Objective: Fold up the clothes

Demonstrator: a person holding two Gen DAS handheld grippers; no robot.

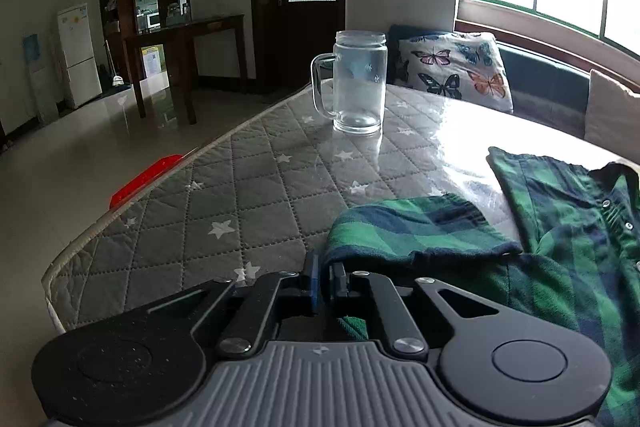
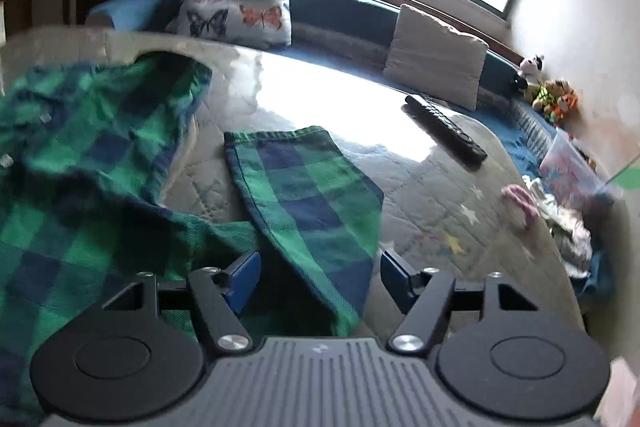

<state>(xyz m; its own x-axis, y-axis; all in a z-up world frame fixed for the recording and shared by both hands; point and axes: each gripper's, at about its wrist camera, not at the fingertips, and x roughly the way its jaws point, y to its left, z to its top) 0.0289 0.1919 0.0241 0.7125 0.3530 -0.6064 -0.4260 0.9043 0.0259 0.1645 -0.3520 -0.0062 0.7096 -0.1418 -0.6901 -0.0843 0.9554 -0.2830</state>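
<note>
Down low over a grey quilted surface [image 1: 224,195] printed with white stars, the left gripper [image 1: 325,277] has its jaws drawn almost together on the hem of a green-and-navy plaid shirt sleeve [image 1: 408,227]; the cloth edge is pinched between the blue pads. From the jaws that sleeve runs ahead and to the right, its long axis crossing toward the shirt body [image 1: 576,227], whose buttoned front lies further right with the collar end pointing away. Well ahead of the left jaws stands a clear glass mug with a handle [image 1: 360,83].

The right gripper [image 2: 318,277] shows its jaws standing wide apart, with nothing gripped. The other plaid sleeve [image 2: 308,199] lies between and ahead of the pads, touching neither as far as can be seen; its long axis runs forward and slightly left, cuff end farthest away. The shirt body spreads left of these jaws. A black remote control [image 2: 444,131] rests ahead to the right.
</note>
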